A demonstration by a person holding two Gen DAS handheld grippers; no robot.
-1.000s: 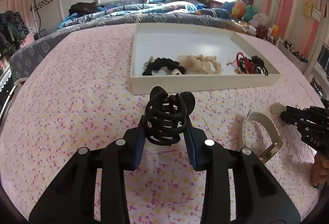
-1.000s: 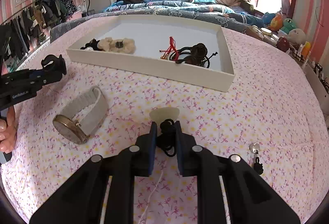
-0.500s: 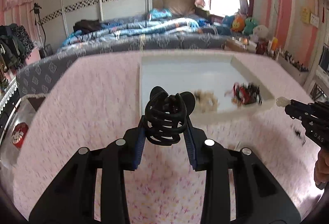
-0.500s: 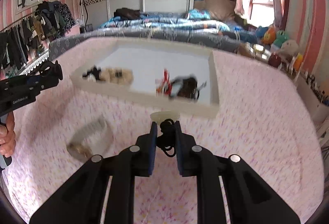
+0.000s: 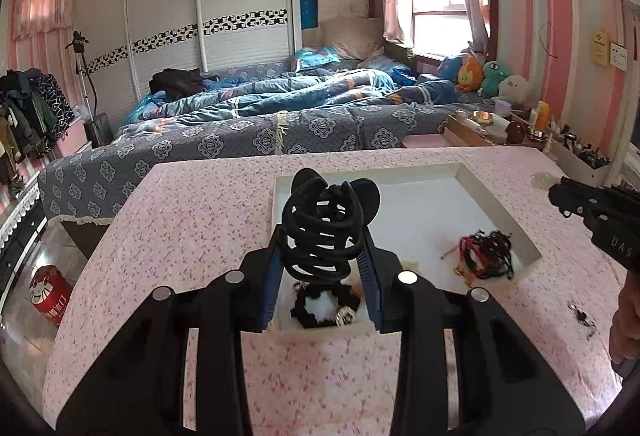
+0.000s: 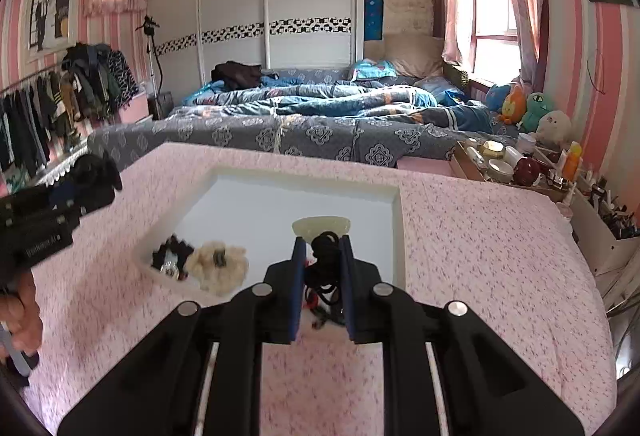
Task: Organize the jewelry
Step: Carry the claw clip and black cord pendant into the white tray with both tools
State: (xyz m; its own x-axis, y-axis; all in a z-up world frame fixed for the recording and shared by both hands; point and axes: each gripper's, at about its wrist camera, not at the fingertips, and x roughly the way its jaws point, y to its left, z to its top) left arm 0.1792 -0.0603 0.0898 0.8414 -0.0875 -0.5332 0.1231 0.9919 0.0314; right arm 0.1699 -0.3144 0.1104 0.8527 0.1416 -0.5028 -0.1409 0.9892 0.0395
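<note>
My left gripper (image 5: pixel 322 252) is shut on a black claw hair clip (image 5: pixel 326 226), held above the near left corner of the white tray (image 5: pixel 496 209). Below it in the tray lies a black scrunchie (image 5: pixel 320 306). My right gripper (image 6: pixel 323 260) is shut on a pale jade pendant with a black cord (image 6: pixel 322 228), held over the tray's (image 6: pixel 394 236) near edge. The right gripper also shows in the left wrist view (image 5: pixel 560 193). A red and black cord bundle (image 5: pixel 486 254) lies in the tray's right part. A cream fluffy scrunchie (image 6: pixel 218 266) lies in the tray's left part.
The tray sits on a table with a pink floral cloth (image 5: pixel 192 228). A small black trinket (image 5: pixel 580 316) lies on the cloth right of the tray. A bed with blue bedding (image 5: pixel 280 107) stands behind the table. A shelf of bottles (image 6: pixel 560 171) is at the right.
Both grippers have risen and moved forward over the tray, each still holding its item. The watch on the cloth has dropped out of both views.
</note>
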